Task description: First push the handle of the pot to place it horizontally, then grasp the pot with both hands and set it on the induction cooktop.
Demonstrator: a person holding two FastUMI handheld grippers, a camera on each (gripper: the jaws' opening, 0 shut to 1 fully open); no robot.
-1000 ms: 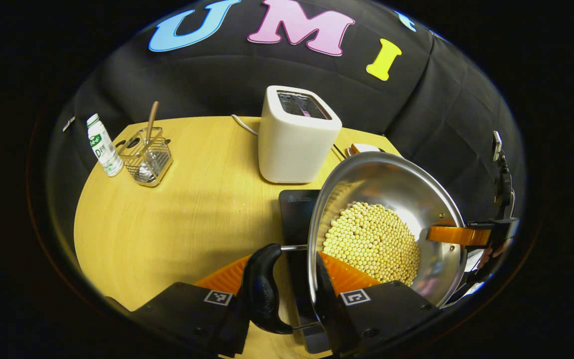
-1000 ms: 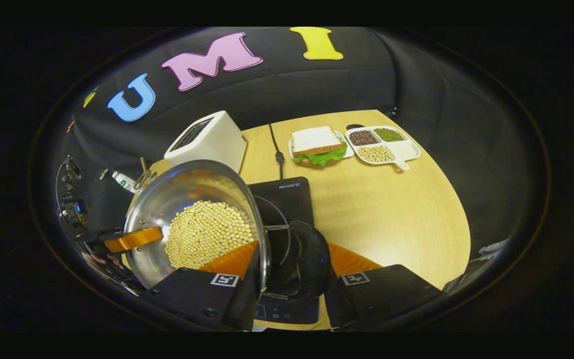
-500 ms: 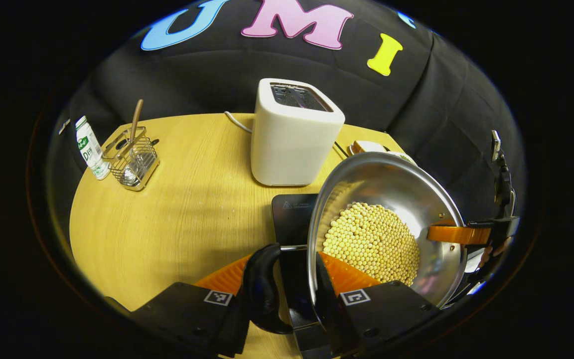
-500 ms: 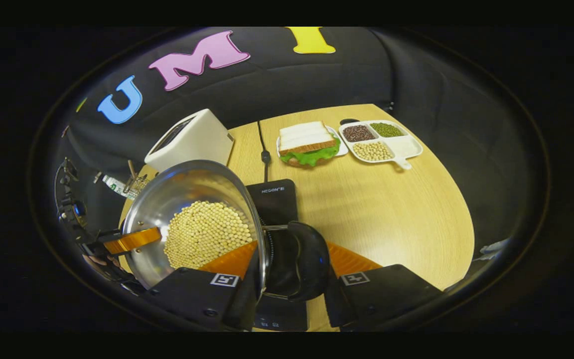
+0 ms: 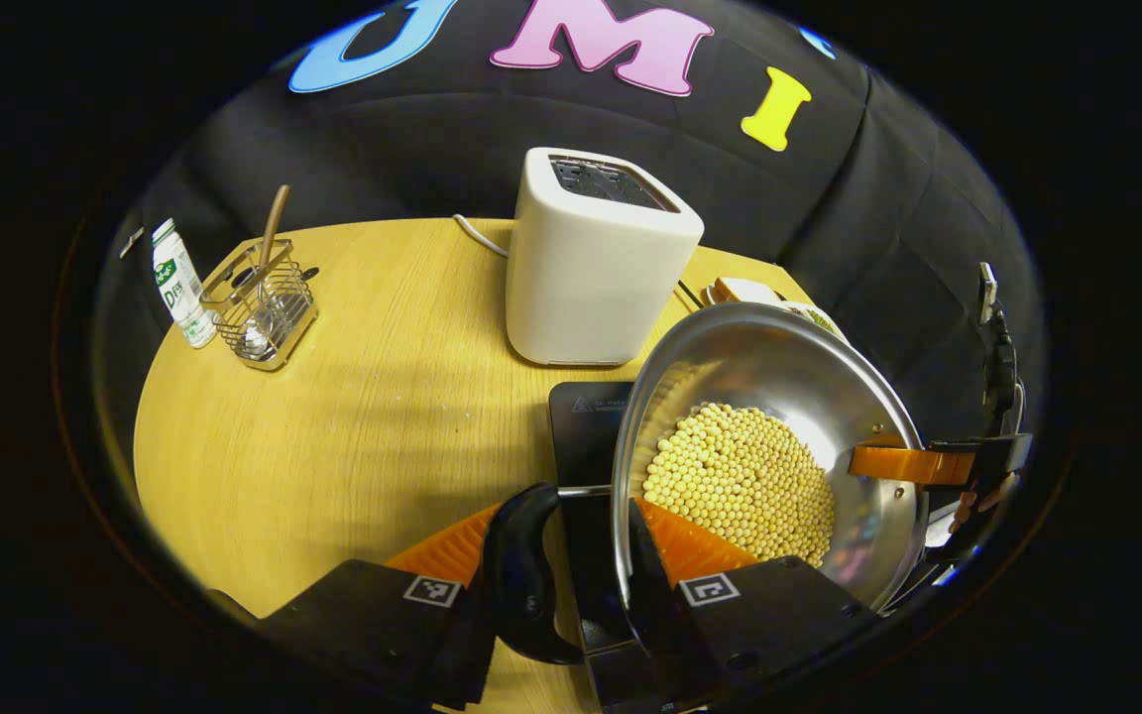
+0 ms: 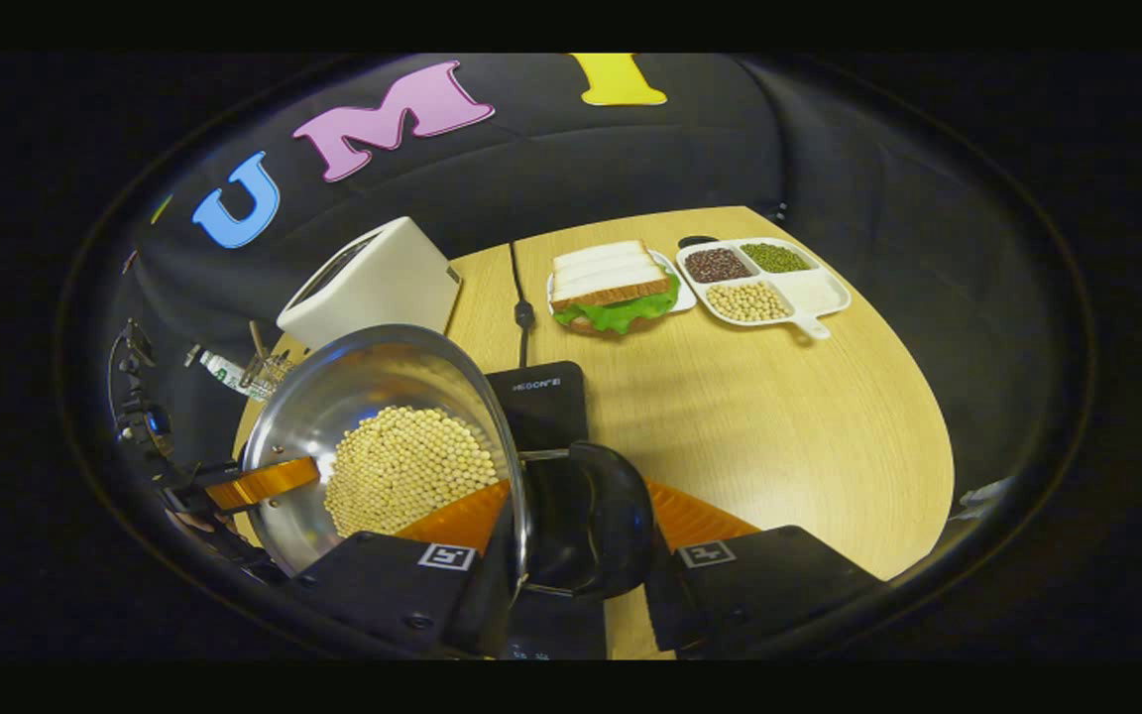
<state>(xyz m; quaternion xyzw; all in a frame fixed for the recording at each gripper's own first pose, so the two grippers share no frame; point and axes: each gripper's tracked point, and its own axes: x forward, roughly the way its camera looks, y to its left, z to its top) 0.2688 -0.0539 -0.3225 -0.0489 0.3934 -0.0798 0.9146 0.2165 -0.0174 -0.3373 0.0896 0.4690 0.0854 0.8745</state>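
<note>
Left gripper point(image 5: 571, 555): fingers clamped across the pot point(image 5: 779, 397) wall at the rim, one finger inside against the beans, the other outside by the black loop handle point(image 5: 521, 565). Right gripper point(image 6: 571, 540): same clamp on the opposite rim, next to the other handle point(image 6: 591, 516). In the left gripper view the far gripper shows at the opposite rim.

Progress, my read: both handles lie out sideways, so the push step looks done. The two-handed grasp is made. The pot appears held above the induction cooktop point(image 5: 591, 426), covering part of it; contact can't be confirmed, so set-down and release are likely left.

Materials:
- Pot: polished steel, round, thin rolled rim, mirror-like inside; glossy moulded handles on wire stems.
- Load: soybeans point(image 5: 740, 476), small, pale, matte, heaped in the bottom. They would shift if the pot tilts.
- Cooktop: flat black glass slab, rounded corners.
- Table point(image 5: 333, 416): light wood grain, round edge.
- Farther: white boxy toaster point(image 5: 601, 258), smooth shell; sandwich point(image 6: 616, 288) on a plate; divided white tray point(image 6: 764, 283) of beans; wire caddy point(image 5: 264, 307) and small bottle point(image 5: 179, 288) at the far edge.
</note>
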